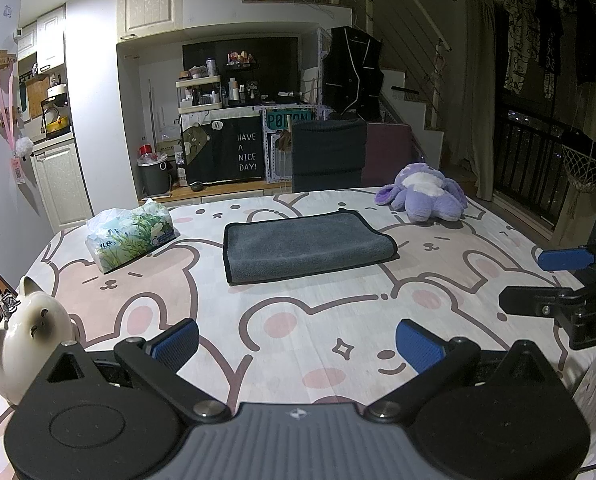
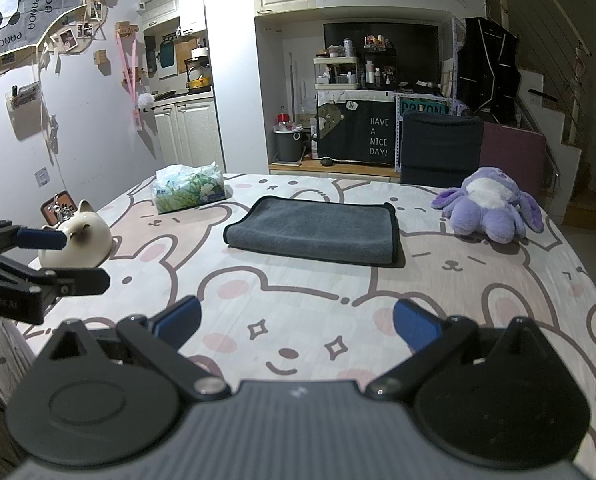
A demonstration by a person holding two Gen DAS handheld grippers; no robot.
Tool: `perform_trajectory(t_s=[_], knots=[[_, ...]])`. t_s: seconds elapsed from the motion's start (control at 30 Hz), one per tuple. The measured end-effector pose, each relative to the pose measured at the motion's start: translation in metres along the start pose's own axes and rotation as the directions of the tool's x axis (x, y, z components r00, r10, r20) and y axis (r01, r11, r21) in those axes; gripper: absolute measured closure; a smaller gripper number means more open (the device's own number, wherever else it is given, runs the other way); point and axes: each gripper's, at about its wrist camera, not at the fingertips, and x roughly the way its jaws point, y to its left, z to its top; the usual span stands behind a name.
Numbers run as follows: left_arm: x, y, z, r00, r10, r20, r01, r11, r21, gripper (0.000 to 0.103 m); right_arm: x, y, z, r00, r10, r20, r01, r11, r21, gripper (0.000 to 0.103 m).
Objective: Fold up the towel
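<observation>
Out in the middle of the table [image 1: 338,320], seen from the left wrist, the grey towel [image 1: 306,246] lies flat and already looks doubled over, its long axis running left to right across the view, well ahead of the left gripper [image 1: 298,342], whose jaws stand wide and hold nothing. The tissue pack [image 1: 132,238] sits off toward the table's left edge, the purple plush [image 1: 426,196] near the far right corner, the ceramic cat [image 1: 26,332] close by the near left corner; the right gripper [image 1: 538,284] pokes in from the right, jaws apart and empty. Over to the right wrist: the towel [image 2: 318,230] is dead ahead, again broadside, with bare tablecloth between it and the right gripper [image 2: 296,328], wide open too. The left gripper [image 2: 82,260] shows at the left, apart, beside the ceramic cat [image 2: 80,240]. Both look about equally far off; my read is each takes a near corner, with plenty of open cloth on the near side and both short ends free.
</observation>
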Motion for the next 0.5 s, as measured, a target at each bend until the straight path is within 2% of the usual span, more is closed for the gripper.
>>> perform_trajectory(t_s=[0.5], knots=[[-0.0015, -0.0004, 0.0007, 1.000, 0.004, -0.001, -0.004, 1.000, -0.005, 0.000, 0.0001, 0.0005, 0.0001, 1.000, 0.001, 0.000, -0.001, 1.000, 0.000, 0.000]])
